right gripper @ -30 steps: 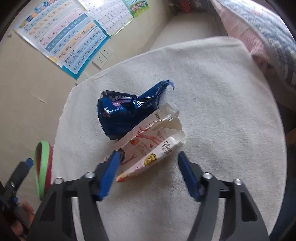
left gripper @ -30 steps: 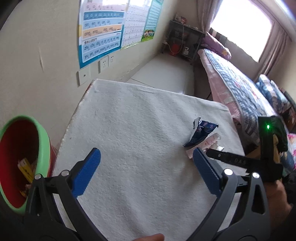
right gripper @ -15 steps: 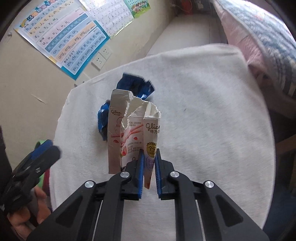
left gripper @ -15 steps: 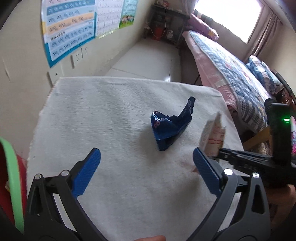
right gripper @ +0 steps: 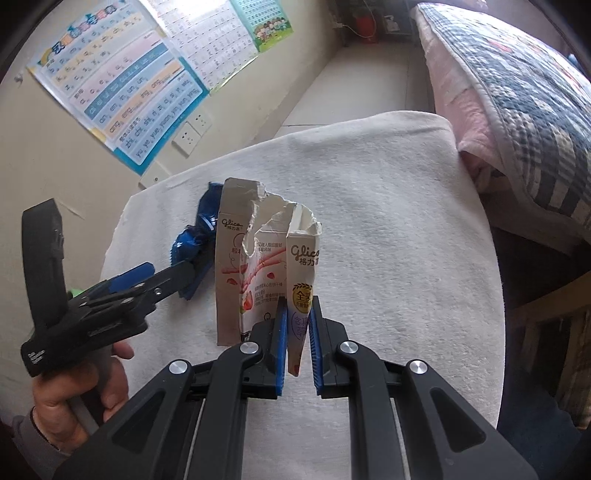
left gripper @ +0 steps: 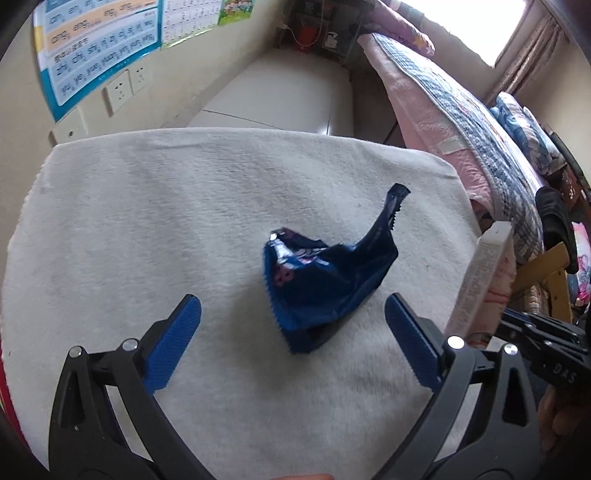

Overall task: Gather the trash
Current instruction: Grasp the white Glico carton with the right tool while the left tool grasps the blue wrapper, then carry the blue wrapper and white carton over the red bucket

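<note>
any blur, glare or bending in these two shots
Left wrist view: the blue wrapper is slightly motion-smeared, the window at top right is blown out white, and the white cloth edge bows from the fisheye. Right wrist view: sharper, the torn Glico box print is legible, the wall posters curve and the corners go black.

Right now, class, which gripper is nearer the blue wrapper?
Left. The left gripper hangs open with its fingers either side of the blue wrapper; the right gripper is beside it, shut on the torn box.

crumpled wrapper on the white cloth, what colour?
Dark blue crumpled wrapper with pink and white print; clearest in the left wrist view.
</note>
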The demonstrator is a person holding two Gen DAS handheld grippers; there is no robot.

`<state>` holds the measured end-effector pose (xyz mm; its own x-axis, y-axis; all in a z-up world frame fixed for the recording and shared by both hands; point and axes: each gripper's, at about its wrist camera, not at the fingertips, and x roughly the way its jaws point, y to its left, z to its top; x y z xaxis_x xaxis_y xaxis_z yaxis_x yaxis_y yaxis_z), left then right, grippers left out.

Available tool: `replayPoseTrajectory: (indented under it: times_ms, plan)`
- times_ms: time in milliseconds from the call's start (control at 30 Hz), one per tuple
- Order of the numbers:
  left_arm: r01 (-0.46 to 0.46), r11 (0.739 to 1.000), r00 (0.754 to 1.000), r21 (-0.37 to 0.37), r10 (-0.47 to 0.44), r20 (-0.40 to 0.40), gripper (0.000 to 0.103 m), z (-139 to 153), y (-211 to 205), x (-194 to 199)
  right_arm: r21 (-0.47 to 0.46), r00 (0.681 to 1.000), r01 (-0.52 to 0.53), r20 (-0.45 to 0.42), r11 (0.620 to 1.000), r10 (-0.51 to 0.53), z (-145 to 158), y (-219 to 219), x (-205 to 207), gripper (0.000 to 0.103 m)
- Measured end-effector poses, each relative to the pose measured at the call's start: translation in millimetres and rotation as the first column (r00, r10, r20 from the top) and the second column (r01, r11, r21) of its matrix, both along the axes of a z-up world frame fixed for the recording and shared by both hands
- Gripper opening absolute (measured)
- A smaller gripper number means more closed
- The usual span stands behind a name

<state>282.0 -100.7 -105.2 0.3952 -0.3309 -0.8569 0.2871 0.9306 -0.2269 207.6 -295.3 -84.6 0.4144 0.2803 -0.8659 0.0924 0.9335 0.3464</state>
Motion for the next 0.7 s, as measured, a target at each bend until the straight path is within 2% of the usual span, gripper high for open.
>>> replayPoseTrajectory:
  times_ms: [67, 133, 200, 300, 467, 700]
  plan:
    - [0.015, 0.999, 1.000, 0.035, -0.015, 0.011, 0.097, -3, -10, 1, 0.003, 1.000, 0.010, -0.002, 1.000, -0.010, -1, -4, -1, 0.011]
    - [0.025, 0.997, 0.999, 0.068, -0.027, 0.032, 0.090, -4, -18, 1, 0.004, 1.000, 0.019, -0.001, 1.000, -0.019, -1, -6, 0, 0.011]
    - [0.032, 0.997, 0.999, 0.076, -0.035, 0.039, 0.064, -5, -22, 2, 0.003, 1.000, 0.024, 0.000, 1.000, -0.024, 0, -8, 1, 0.011]
    - [0.020, 0.997, 0.999, 0.075, -0.024, 0.044, 0.045, -5, -21, 1, 0.001, 1.000, 0.028, 0.006, 1.000, -0.028, 1, -10, 0, 0.011]
    - [0.018, 0.999, 0.999, 0.045, -0.020, 0.046, 0.032, 2, -15, 0, 0.000, 0.999, 0.027, 0.016, 1.000, -0.027, 2, -9, -1, 0.011]
    - [-0.020, 1.000, 0.997, 0.018, 0.018, 0.076, 0.032, 25, 1, -10, -0.011, 0.999, 0.007, 0.049, 1.000, -0.007, 16, -1, -6, 0.011]
